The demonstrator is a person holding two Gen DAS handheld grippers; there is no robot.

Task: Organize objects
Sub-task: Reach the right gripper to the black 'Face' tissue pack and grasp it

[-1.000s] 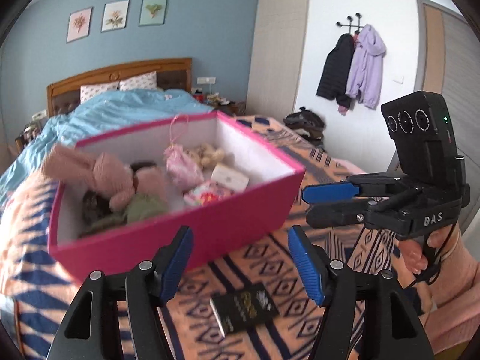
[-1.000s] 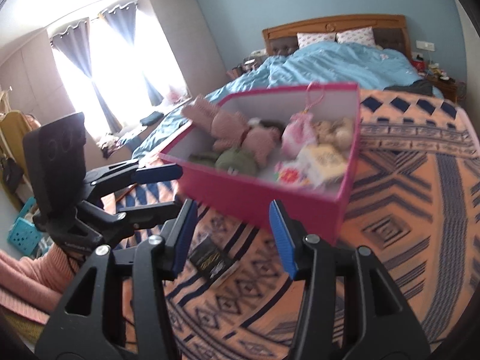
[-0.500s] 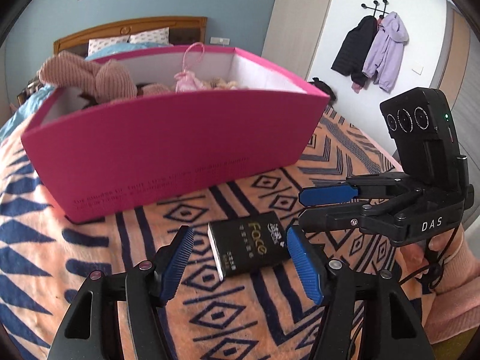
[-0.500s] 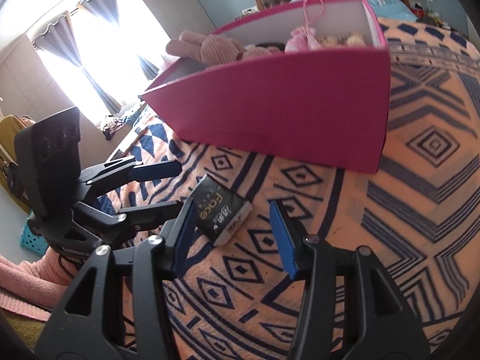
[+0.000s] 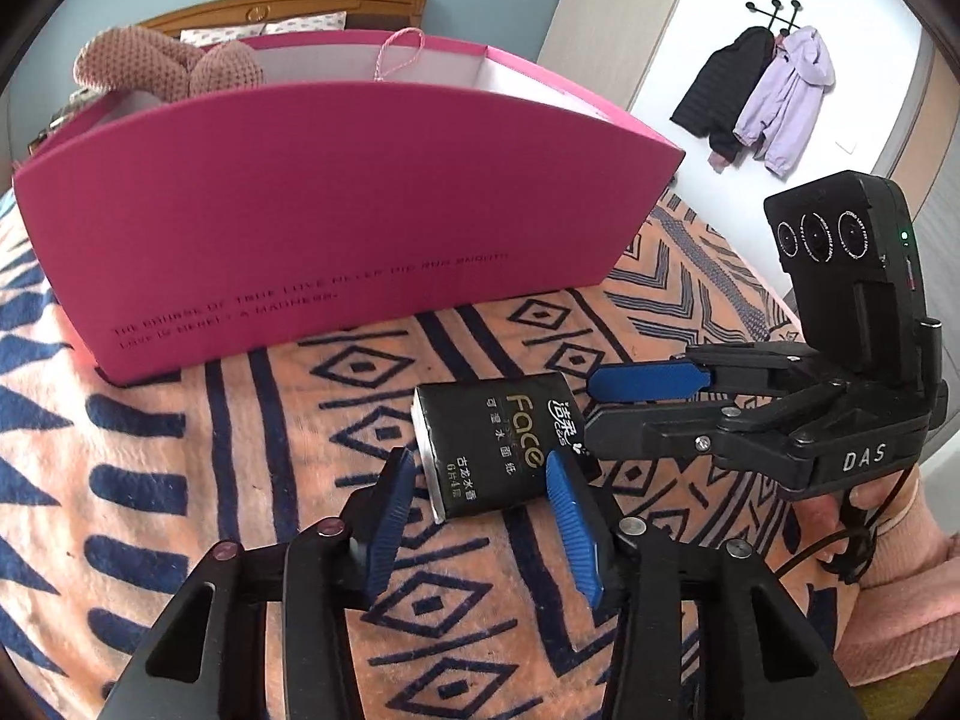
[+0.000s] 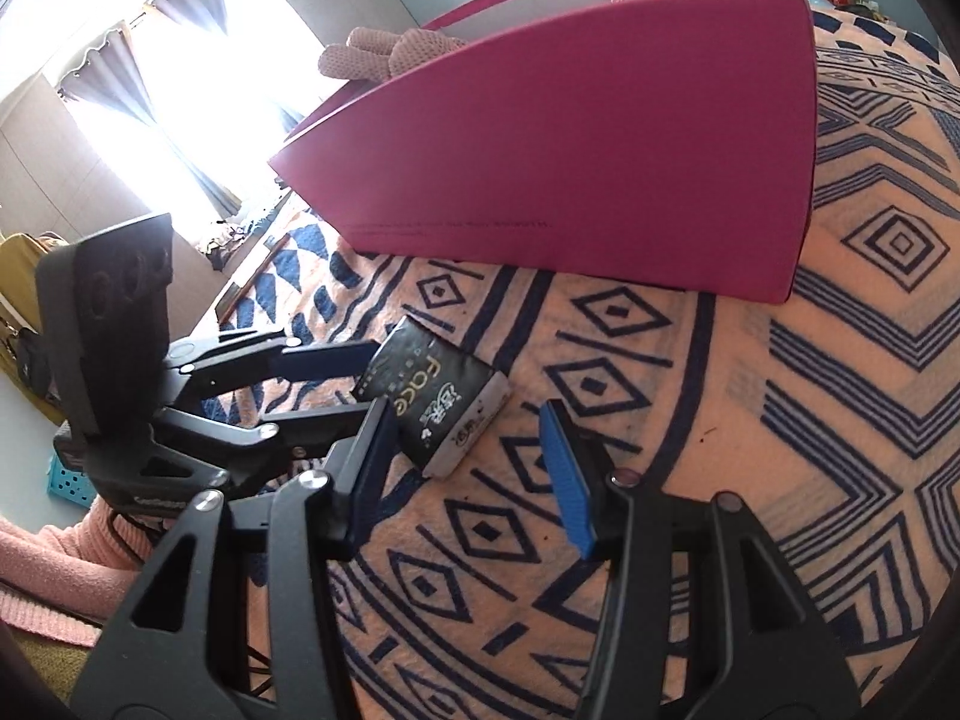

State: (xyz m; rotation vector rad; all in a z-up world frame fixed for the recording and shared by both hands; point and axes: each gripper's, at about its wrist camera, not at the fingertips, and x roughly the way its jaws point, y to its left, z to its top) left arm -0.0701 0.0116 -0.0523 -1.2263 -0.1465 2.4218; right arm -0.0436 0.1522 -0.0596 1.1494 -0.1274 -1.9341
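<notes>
A black tissue pack (image 5: 501, 444) marked "Face" lies flat on the patterned blanket (image 5: 180, 432) in front of a pink box (image 5: 336, 204). My left gripper (image 5: 480, 468) is open with its blue pads on either side of the pack's near end. My right gripper (image 6: 468, 420) is open just to the right of the pack (image 6: 432, 402); in the left wrist view it (image 5: 600, 402) reaches in from the right, its tips close to the pack's right edge. The box (image 6: 600, 150) holds a pink knitted plush (image 5: 162, 63) and a pink corded pouch.
The orange and blue blanket (image 6: 810, 390) covers the bed around the box. Coats (image 5: 762, 96) hang on a wall rack at the back right. A bright curtained window (image 6: 150, 60) is on the left in the right wrist view. A wooden headboard (image 5: 270, 9) stands behind the box.
Both grippers have dropped and moved in towards the tissue pack. My left gripper's pads now flank the pack and have narrowed. The pack has not moved.
</notes>
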